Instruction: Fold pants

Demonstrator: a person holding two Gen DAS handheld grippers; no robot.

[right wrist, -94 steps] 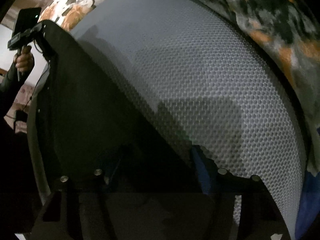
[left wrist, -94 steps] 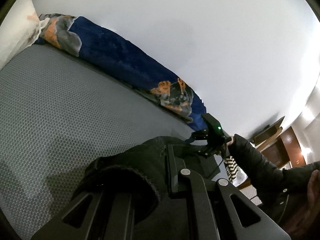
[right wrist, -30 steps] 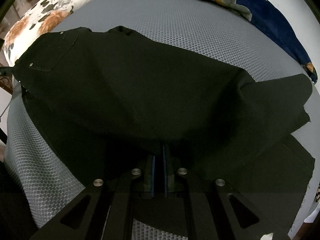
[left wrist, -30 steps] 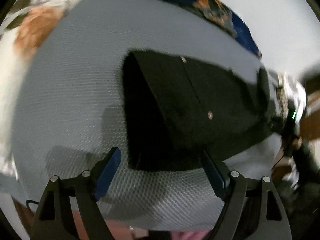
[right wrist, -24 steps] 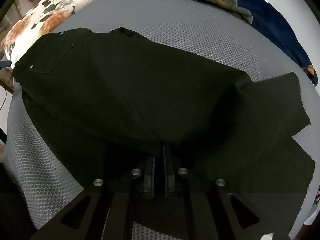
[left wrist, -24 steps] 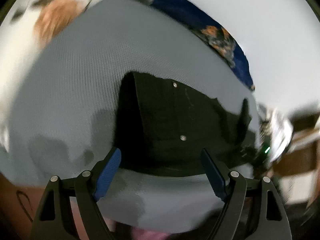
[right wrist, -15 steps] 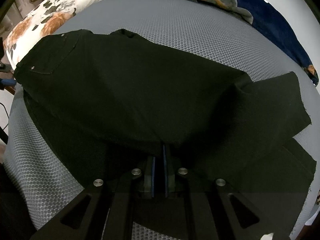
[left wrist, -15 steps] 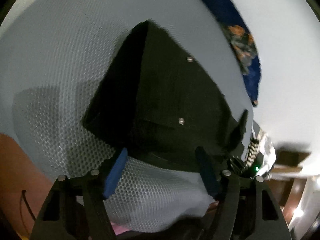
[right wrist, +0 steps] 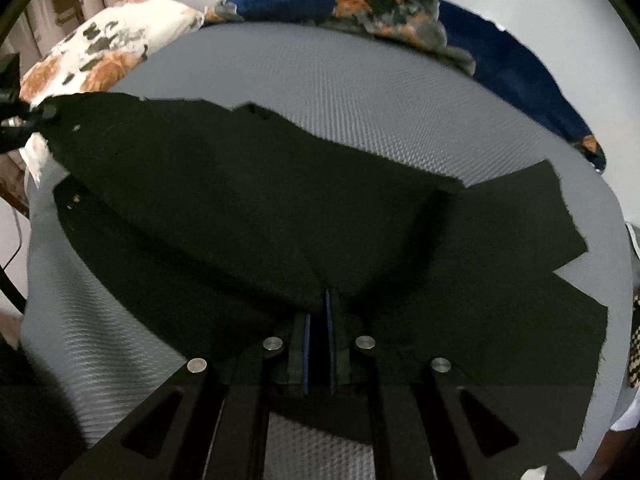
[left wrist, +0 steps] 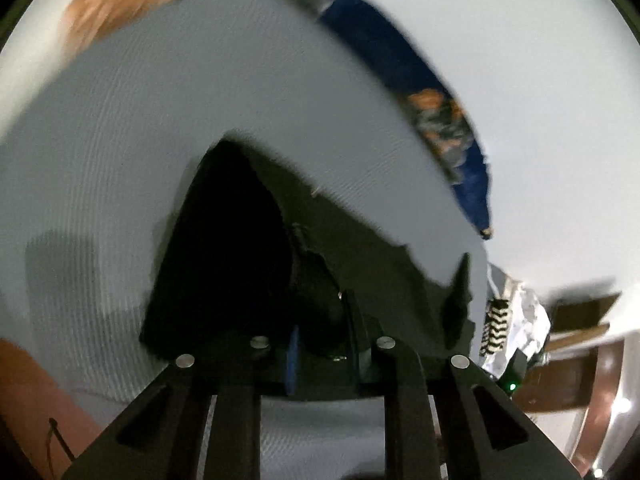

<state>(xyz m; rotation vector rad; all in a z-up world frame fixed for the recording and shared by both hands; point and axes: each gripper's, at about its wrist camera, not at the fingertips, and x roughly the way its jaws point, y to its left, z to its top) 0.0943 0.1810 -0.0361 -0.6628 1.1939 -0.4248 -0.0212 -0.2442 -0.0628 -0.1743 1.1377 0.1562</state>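
Black pants (right wrist: 280, 208) lie across a grey honeycomb mattress (right wrist: 360, 92), with two leg ends spread at the right (right wrist: 560, 248). My right gripper (right wrist: 318, 316) is shut on the near edge of the pants, lifting a fold. In the left wrist view, my left gripper (left wrist: 324, 320) is closed down on the waist end of the pants (left wrist: 248, 264), which rises off the mattress (left wrist: 160, 120). The left gripper also shows at the far left of the right wrist view (right wrist: 16, 120), holding the waist corner up.
A blue and orange patterned blanket (right wrist: 500, 56) runs along the mattress's far edge by the white wall. A floral pillow (right wrist: 100, 52) lies at the far left. Wooden furniture (left wrist: 580, 340) and a striped cloth (left wrist: 496, 324) stand beyond the bed's end.
My left gripper was open above the waist end; it has come down, closed on it, and lifted it. The right gripper keeps its hold, and the waist corner now hangs raised.
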